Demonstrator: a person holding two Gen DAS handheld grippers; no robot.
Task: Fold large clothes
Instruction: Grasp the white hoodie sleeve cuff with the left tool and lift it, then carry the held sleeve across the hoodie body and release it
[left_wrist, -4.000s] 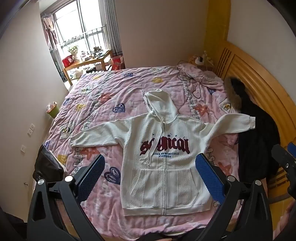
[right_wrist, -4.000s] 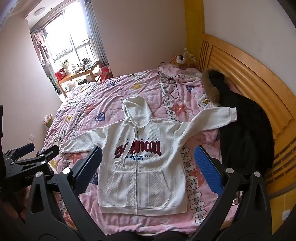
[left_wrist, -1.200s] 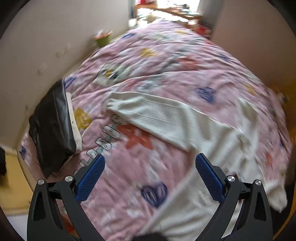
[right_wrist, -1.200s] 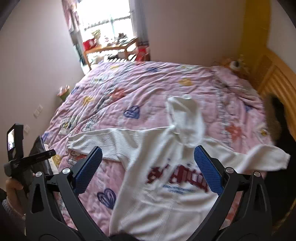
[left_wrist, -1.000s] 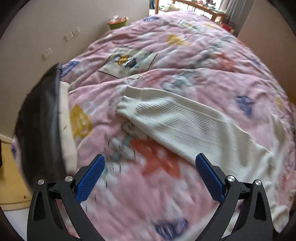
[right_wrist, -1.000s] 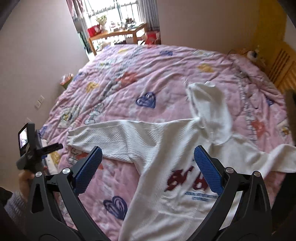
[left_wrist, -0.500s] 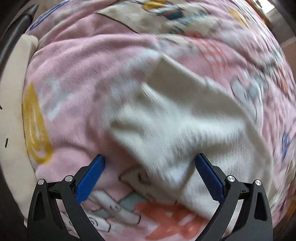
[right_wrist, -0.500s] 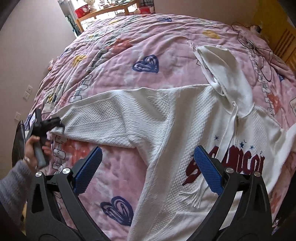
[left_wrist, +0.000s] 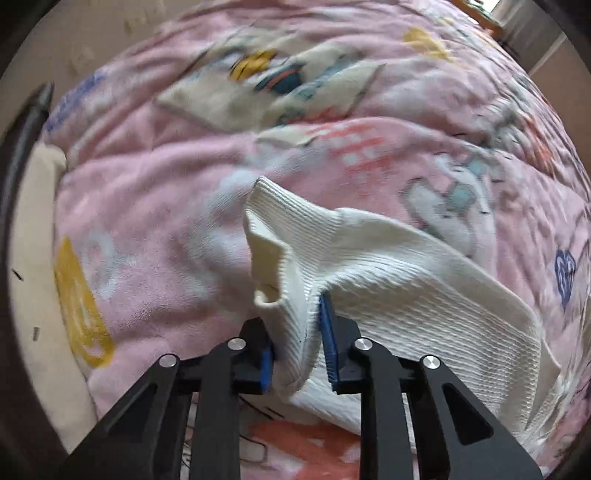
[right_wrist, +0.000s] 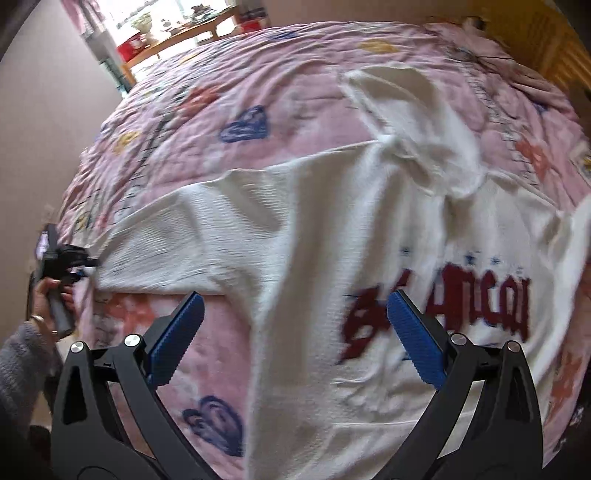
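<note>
White hoodie (right_wrist: 332, 229) cuff (left_wrist: 273, 236) in clamped left tongs (left_wrist: 295, 332); right tongs (right_wrist: 295, 332) apart, probably clear above.

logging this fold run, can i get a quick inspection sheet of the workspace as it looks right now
surface: pink quilt with hearts and cartoon prints covers the bed.
job's things: white hoodie lies face up, body flat, hood above; its sleeve cuff is bunched and raised off the quilt.
clutter: dark item at the bed's edge, too blurred to name.
grippers: left gripper has just been closing and pinches the cuff; right gripper is open above the hoodie's body, holding nothing.
cables: thin dark cord on the quilt's far corner.
surroundings: window-side wooden table, plain wall.
</note>
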